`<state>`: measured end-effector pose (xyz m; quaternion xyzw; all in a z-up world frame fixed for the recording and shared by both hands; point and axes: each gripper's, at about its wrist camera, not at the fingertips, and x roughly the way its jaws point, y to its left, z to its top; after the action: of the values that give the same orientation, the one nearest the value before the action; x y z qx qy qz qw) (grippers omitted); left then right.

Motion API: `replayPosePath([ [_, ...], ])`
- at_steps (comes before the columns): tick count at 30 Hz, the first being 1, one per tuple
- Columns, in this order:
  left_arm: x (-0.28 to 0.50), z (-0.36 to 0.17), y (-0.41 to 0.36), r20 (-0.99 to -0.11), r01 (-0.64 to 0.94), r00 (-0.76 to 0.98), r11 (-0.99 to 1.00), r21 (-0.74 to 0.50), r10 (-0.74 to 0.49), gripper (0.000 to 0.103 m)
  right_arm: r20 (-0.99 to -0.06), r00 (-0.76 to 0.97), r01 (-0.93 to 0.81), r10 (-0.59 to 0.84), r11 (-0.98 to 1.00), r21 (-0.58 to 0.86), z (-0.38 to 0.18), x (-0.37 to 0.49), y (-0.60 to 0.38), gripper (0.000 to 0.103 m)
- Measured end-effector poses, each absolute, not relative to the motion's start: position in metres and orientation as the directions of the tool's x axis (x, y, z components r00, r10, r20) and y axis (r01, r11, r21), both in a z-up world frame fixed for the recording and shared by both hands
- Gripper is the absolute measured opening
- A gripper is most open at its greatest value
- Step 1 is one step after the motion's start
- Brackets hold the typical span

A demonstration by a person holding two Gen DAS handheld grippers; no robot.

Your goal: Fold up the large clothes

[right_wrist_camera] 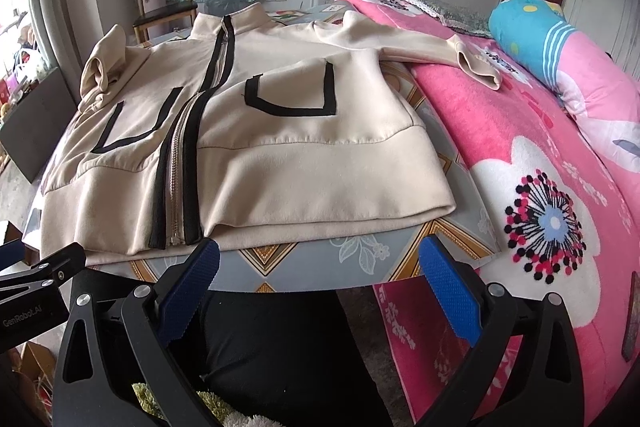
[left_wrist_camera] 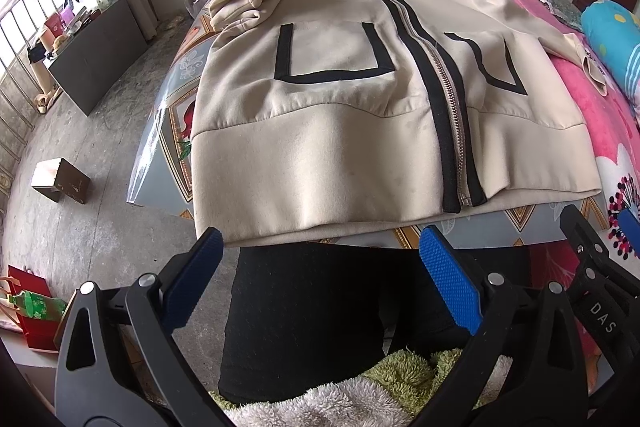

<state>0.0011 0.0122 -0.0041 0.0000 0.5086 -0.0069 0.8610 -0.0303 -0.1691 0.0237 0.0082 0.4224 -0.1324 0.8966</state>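
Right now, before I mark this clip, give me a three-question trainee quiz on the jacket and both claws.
1. True or false: the left claw grips the hem of the cream jacket.
2. Where does the jacket's right sleeve lie? A) bunched near the collar B) stretched onto the pink blanket C) hanging off the table
3. Fill in: the right claw is ____ and holds nothing.

Key: 1 false, since it is open, short of the hem; 2 B; 3 open.
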Motion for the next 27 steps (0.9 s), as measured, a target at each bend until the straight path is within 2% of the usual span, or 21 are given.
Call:
replayPosePath([
  [11,0.020,0.002,0.024,-0.862,0.017,0.507,1.000,0.009,-0.001,0.095,-0.776,0.592,0.236,-0.217,0.968,-0.091,0.032,-0.008,-0.160,0.097],
  [27,0.070,0.028,0.059,-0.840,-0.044,0.541,0.999,0.009,0.031,0.095,-0.731,0.630,0.166,-0.260,0.966,-0.201,0.062,0.044,-0.129,0.097],
])
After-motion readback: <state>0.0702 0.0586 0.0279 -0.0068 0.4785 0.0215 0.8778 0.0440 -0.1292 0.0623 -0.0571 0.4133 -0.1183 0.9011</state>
